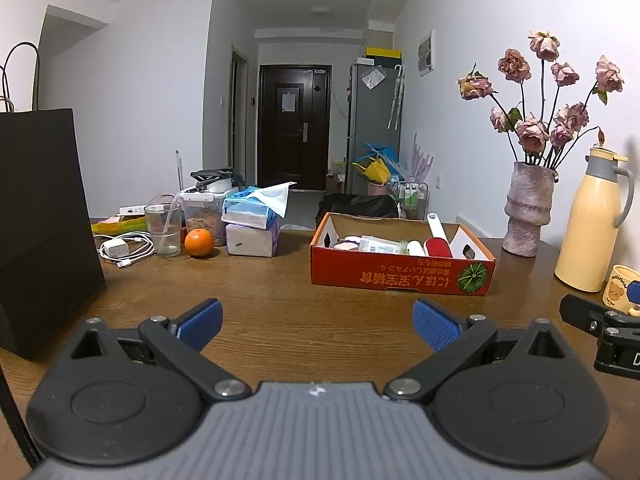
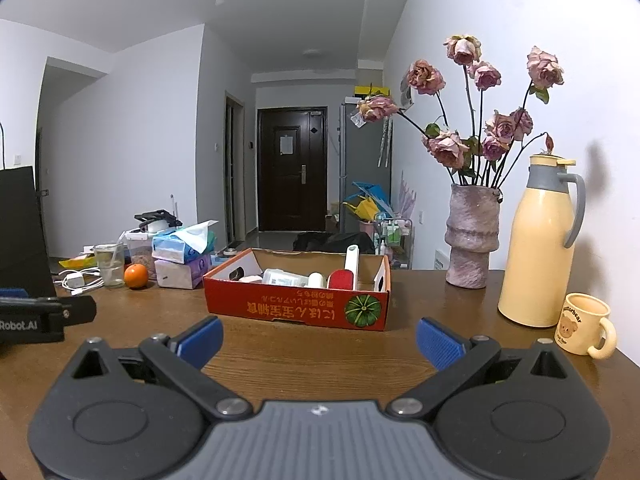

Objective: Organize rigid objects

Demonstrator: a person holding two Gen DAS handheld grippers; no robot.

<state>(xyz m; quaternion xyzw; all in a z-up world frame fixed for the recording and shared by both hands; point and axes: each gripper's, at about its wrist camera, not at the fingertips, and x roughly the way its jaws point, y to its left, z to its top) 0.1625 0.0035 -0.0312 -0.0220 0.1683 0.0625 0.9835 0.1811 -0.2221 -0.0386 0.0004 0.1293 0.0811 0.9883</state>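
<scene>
The surface (image 1: 280, 292) is dark brown wood, and it runs back to a far edge beyond which the room opens into a hallway with a dark door (image 1: 294, 126) at its end and a grey fridge (image 1: 372, 120) to the right. White walls close in on both sides.

A red box (image 1: 400, 276) sits in the middle of the surface, open at the top, with rigid things lying inside: a lint roller (image 1: 436, 240) propped against the back wall and some white bottles and packs beside it. To the right, near the wall, stand a vase (image 2: 472, 236) of dried roses, a cream flask (image 2: 540, 240) and a small mug (image 2: 586, 326) just beside the flask, close to the right edge.

Along the far left edge there is a cluster: tissue packs (image 1: 252, 224), an orange (image 1: 199, 243), a glass (image 1: 163, 226) and a charger (image 1: 116, 248) with its cable. A black bag (image 1: 40, 220) stands tall at the left.

The left hand-held gripper (image 1: 318, 324) hovers low over bare wood in front of the box, its blue pads spread wide with nothing between them. The right hand-held gripper (image 2: 320, 340) is likewise spread wide and empty, alongside it. The stretch of wood between the grippers and the box is free, and so is the band between the box and the vase.
</scene>
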